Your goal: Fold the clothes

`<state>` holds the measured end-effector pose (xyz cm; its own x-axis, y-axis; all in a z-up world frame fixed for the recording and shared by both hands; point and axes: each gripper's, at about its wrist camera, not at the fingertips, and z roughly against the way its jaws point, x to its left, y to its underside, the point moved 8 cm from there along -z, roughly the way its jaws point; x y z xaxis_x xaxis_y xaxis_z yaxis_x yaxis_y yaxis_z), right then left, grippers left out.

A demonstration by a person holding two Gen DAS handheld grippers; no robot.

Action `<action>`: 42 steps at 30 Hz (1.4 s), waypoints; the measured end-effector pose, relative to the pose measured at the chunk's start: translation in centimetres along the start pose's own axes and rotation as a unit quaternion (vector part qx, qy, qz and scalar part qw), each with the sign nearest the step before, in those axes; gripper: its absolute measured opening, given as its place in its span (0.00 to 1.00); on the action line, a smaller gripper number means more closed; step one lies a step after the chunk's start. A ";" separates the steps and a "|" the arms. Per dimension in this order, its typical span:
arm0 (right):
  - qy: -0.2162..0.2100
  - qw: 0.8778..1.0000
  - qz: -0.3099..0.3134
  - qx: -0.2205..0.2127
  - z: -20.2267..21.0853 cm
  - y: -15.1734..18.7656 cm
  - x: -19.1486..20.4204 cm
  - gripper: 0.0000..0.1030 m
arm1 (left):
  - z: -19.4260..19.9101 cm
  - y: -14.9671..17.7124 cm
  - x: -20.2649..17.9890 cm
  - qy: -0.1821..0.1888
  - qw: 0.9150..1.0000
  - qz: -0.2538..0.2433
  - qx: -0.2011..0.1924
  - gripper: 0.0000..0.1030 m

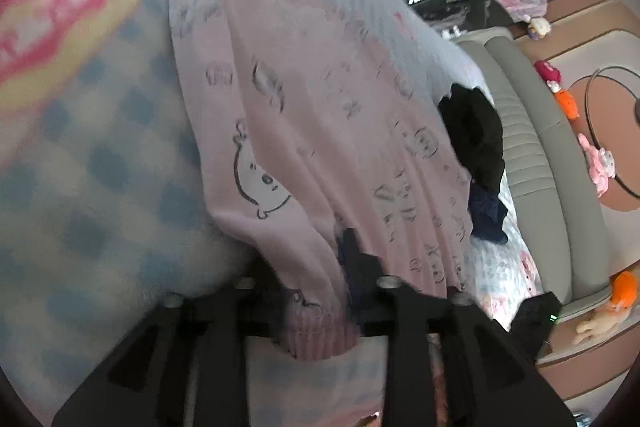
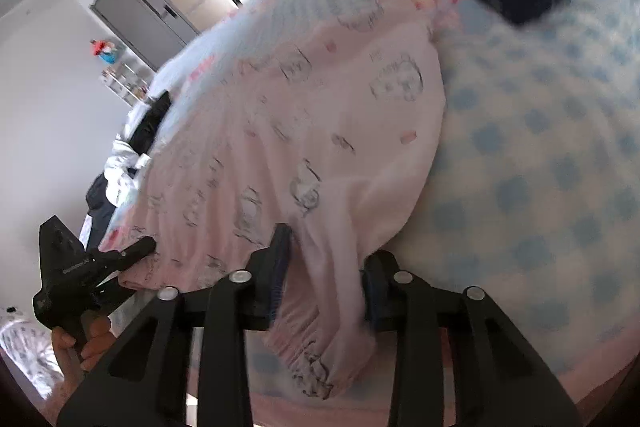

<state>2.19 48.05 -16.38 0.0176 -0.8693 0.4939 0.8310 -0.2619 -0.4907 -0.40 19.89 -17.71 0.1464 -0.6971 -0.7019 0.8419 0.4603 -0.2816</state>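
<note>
A pale pink garment (image 1: 320, 115) printed with cartoon faces lies stretched over a bed's blue-checked blanket (image 1: 100, 163). In the left wrist view my left gripper (image 1: 320, 267) is shut on one ribbed cuff (image 1: 320, 335); the cloth hides its left finger. In the right wrist view my right gripper (image 2: 328, 251) is shut on a bunched end of the same pink garment (image 2: 304, 115), whose gathered cuff (image 2: 316, 359) hangs below the fingers. The left gripper (image 2: 140, 249) also shows at the left there, held by a hand (image 2: 80, 343), its tip at the garment's edge.
Black clothes (image 1: 476, 143) and a navy one (image 1: 488, 215) lie on the bed's right side, beside the grey padded bed frame (image 1: 532, 163). Toys (image 1: 564, 103) lie on the floor. A clothes heap (image 2: 124, 155) and a grey cabinet (image 2: 136, 11) are at the left.
</note>
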 end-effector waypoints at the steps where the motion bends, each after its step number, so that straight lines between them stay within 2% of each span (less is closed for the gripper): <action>1: 0.002 1.000 -0.006 0.009 -0.8 0.1 -0.2 0.38 | 0.1 0.0 0.0 -0.007 1.000 -0.004 0.000 0.21; 3: 0.010 1.000 -0.004 0.017 -1.2 0.2 -0.1 0.28 | 1.0 -0.1 -0.4 -0.019 1.000 -0.018 -0.012 0.15; 6: 0.002 1.000 0.013 -0.003 0.6 -0.2 1.3 0.15 | 3.1 -0.2 -1.6 -0.019 0.998 -0.039 -0.037 0.13; 12: -0.017 0.999 0.015 -0.032 4.2 -0.5 3.0 0.11 | 7.2 -0.1 -1.6 -0.031 0.996 -0.051 -0.061 0.12; 15: -0.008 0.999 0.016 -0.036 5.5 0.0 2.7 0.12 | 8.4 0.3 -1.4 -0.032 0.996 -0.043 -0.071 0.12; 20: -0.006 1.000 0.009 0.002 4.3 2.2 1.7 0.12 | 7.8 1.6 0.9 -0.040 0.998 -0.021 -0.054 0.12; 22: -0.009 1.000 0.002 0.024 3.1 3.1 1.6 0.14 | 7.0 2.1 2.1 -0.043 0.998 -0.008 -0.039 0.12; 24: -0.023 0.999 -0.016 0.031 2.5 3.4 1.5 0.29 | 6.4 2.4 3.0 -0.042 0.999 0.003 -0.031 0.13; 25: -0.028 0.999 -0.023 0.029 2.5 3.4 1.4 0.31 | 6.3 2.5 3.1 -0.038 0.999 0.005 -0.029 0.14; 26: -0.033 0.999 -0.030 0.027 2.5 3.4 1.4 0.37 | 6.3 2.5 3.1 -0.035 0.999 0.006 -0.028 0.14; 27: -0.041 0.998 -0.033 0.030 2.3 3.4 1.5 0.49 | 6.3 2.4 3.1 -0.032 0.999 0.006 -0.028 0.14; 30: -0.064 0.996 -0.041 0.037 1.5 3.4 1.7 0.68 | 6.1 2.3 3.1 -0.032 0.999 0.002 -0.023 0.14; 32: -0.045 0.998 -0.027 0.045 0.5 3.5 2.0 0.69 | 5.9 2.3 3.3 -0.032 0.999 0.004 -0.022 0.14; 34: -0.012 0.999 0.009 0.040 0.1 3.6 2.4 0.49 | 6.0 2.4 3.2 -0.032 0.999 0.002 -0.026 0.14; 36: 0.010 0.998 0.049 0.032 0.3 3.7 3.1 0.16 | 6.1 2.4 3.2 -0.033 0.999 -0.002 -0.028 0.14; 37: 0.004 0.998 0.055 0.031 0.6 3.8 3.4 0.10 | 6.1 2.4 3.2 -0.034 0.999 -0.003 -0.028 0.14; 39: -0.004 0.998 0.052 0.020 1.6 3.8 3.4 0.08 | 6.1 2.4 3.3 -0.032 0.999 -0.003 -0.029 0.14; 42: 0.028 0.998 0.049 0.003 3.0 3.7 2.3 0.08 | 6.2 2.4 3.4 -0.029 0.999 -0.001 -0.030 0.15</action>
<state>6.96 46.37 -14.89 0.0674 -0.9129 0.4026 0.8307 -0.1721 -0.5294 5.33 15.27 -16.72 0.1763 -0.7274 -0.6632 0.8097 0.4903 -0.3224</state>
